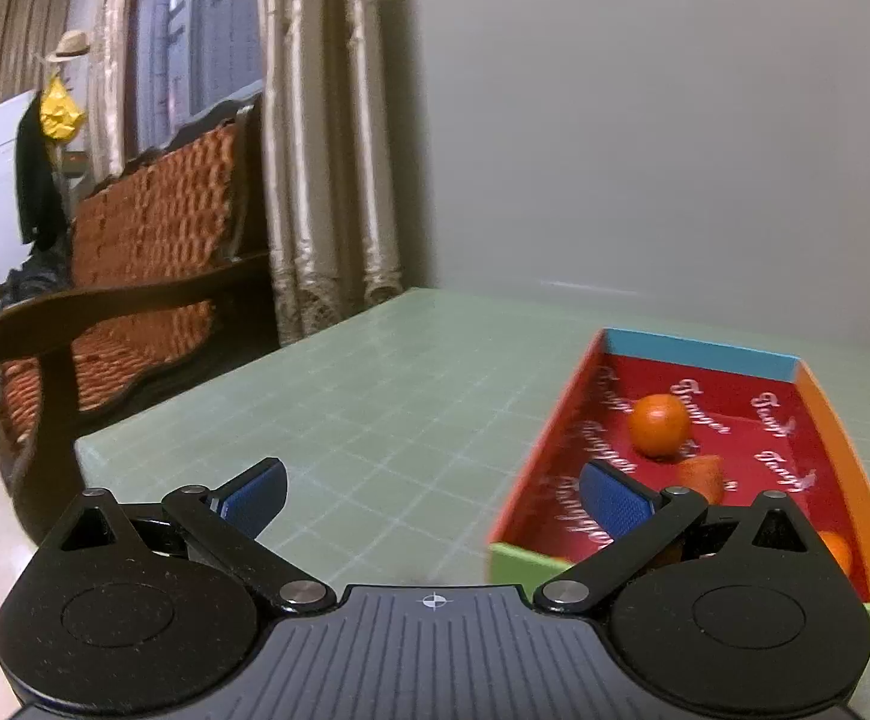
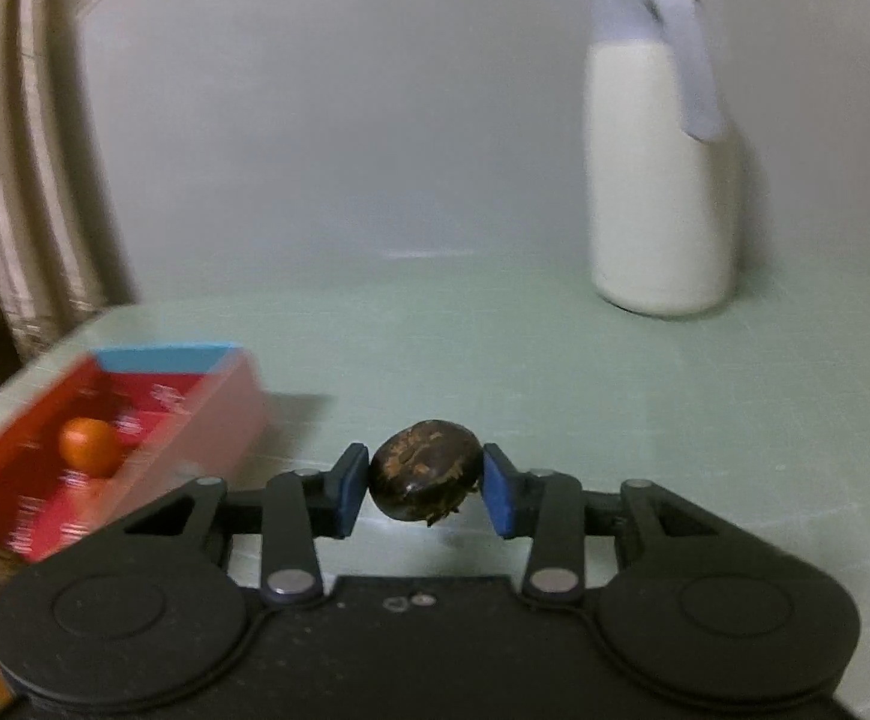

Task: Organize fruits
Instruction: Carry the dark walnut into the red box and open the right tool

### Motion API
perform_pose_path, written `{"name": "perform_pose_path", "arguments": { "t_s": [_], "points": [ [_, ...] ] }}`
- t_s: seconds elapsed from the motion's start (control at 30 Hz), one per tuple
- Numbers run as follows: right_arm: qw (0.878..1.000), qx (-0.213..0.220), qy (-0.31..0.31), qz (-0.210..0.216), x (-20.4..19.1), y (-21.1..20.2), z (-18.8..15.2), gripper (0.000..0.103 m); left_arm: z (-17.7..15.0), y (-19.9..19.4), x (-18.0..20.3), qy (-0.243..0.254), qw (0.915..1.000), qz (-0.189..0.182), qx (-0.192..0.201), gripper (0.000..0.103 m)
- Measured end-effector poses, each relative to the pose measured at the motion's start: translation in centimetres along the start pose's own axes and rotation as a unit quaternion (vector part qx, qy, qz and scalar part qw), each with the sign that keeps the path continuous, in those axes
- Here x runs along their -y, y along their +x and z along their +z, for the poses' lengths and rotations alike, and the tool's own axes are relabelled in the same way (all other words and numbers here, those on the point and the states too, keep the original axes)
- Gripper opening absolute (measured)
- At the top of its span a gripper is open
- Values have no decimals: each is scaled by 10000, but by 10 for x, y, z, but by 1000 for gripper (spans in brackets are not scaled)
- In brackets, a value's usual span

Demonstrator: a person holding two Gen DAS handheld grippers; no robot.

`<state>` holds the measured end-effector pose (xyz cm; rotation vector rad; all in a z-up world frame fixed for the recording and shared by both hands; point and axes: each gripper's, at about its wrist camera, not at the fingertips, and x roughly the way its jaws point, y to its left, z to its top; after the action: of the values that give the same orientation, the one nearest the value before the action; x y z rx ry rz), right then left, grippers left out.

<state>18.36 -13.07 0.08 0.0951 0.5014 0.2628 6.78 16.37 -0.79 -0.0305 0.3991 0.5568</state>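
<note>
- Right wrist view: right hand-held gripper (image 2: 426, 483) clamps a dark brown fruit (image 2: 425, 468) above the table (image 2: 555, 372), beside the box (image 2: 207, 396).
- Left hand-held gripper (image 1: 432, 495): spread wide, empty.
- Progress, judged: oranges (image 1: 658, 423) already boxed; dark fruit remains.

Two hand-held grippers of matching build, each seen from its own wrist camera.

Left gripper (image 1: 432, 495) and right gripper (image 2: 426, 483): matte black bodies with two round, disc-like housings at the near corners, each bearing a faint circular inset. Flat black link arms pivot on silver rivets and carry blue, finely textured pads (image 1: 612, 504). The left body shows ribbed grooves and a small white crosshair mark; the right shows two small pale marks at centre.
</note>
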Motion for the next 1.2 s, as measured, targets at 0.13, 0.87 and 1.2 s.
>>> {"name": "perform_pose_path", "arguments": {
  "t_s": [0.13, 0.87, 1.2],
  "points": [
    [9985, 121, -269, 456, -36, -10, 5, 39, -2, 1, -17, -116, 9998, 138, -38, 103],
    [9833, -400, -1317, 1192, -163, -1, -19, 39, -14, 11, -81, -798, 9956, 292, -394, 103],
    [9815, -487, -1498, 1085, -172, 1, -25, 45, -14, 10, -86, -893, 9949, 243, -396, 103]
  ]
}}
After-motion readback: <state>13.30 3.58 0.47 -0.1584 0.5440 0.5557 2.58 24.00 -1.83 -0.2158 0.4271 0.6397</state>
